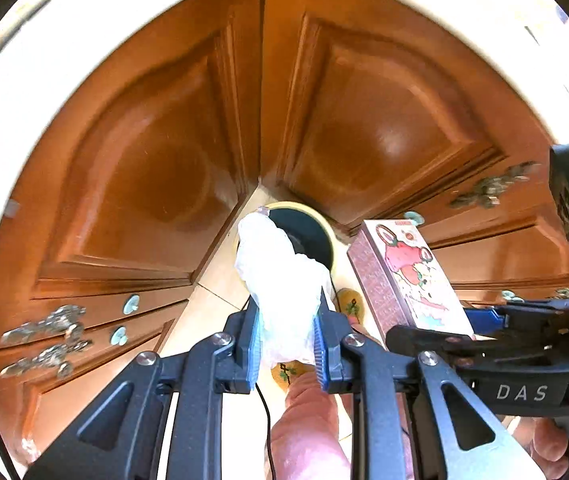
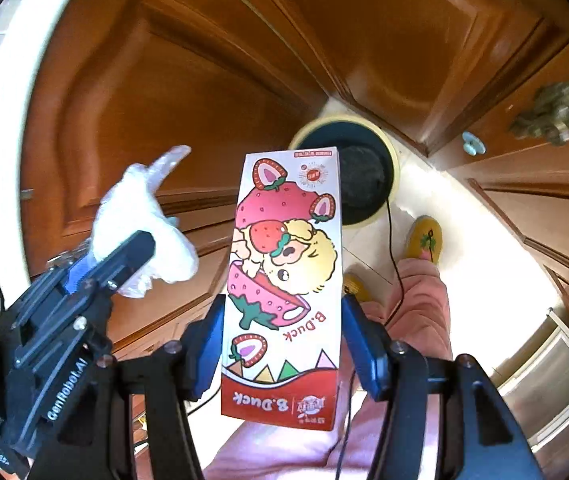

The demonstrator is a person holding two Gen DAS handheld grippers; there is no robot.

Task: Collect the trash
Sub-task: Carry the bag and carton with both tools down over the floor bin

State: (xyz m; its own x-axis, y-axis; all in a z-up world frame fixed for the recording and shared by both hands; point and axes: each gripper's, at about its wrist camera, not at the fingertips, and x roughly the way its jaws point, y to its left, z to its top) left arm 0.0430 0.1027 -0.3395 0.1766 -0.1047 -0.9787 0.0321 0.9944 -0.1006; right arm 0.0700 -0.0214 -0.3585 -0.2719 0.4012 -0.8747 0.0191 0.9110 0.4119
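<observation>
Wooden cabinet doors (image 1: 156, 168) fill the upper half of both views, meeting at a corner, with ornate metal handles (image 1: 44, 326) at lower left of the left wrist view. Pale tiled floor (image 1: 220, 280) shows below the corner.

Round bin (image 2: 364, 184), yellow rim, dark inside, stands on the floor in the cabinet corner, centre of frame, just above both held items.

Person's pink trouser leg (image 2: 416, 312) at lower right of the right wrist view, with a yellow slipper (image 2: 424, 240) beyond it.

Right gripper (image 2: 280, 344): jaws moderately wide, blue pads pressed on both sides of a strawberry-print "B.Duck" carton (image 2: 284, 280), which stands upright along the fingers, top overlapping the bin rim.

Left gripper (image 1: 288, 348): jaws narrow, clamped on crumpled white plastic wrap (image 1: 280, 276), which sticks out past the fingertips over the bin's left edge.
</observation>
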